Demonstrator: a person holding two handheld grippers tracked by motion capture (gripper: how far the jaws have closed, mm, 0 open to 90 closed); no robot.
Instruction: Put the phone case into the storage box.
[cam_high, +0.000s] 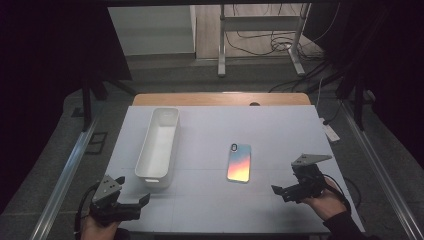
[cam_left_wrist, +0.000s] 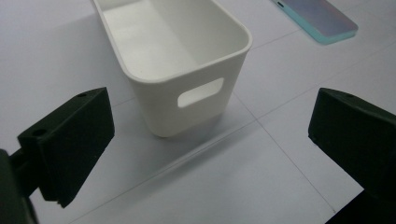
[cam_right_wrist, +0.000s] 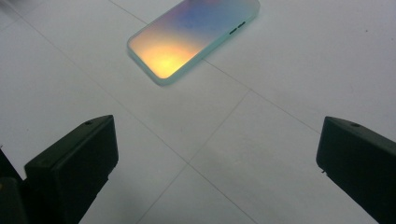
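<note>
Lying flat mid-worktop, the iridescent orange-to-blue phone in its pale teal case (cam_high: 239, 162) sits fwd-left of the right claw (cam_high: 286, 193) — released, nearer vs. left claw (cam_high: 135, 202), also released — long axis front-to-back.

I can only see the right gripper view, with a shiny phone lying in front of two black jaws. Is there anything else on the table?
Observer: Yes, a long white bin sits left of the phone, apart from it.
Operator: Is something inside it?
Observer: No, it looks empty in the high view.
Operator: Where's the other gripper?
Observer: The left gripper is near the table's front left corner, jaws wide open, aimed at the bin's handle slot.
Operator: Does mine touch the phone?
Observer: No, the right gripper is open, right of the phone, apart from it.
</note>
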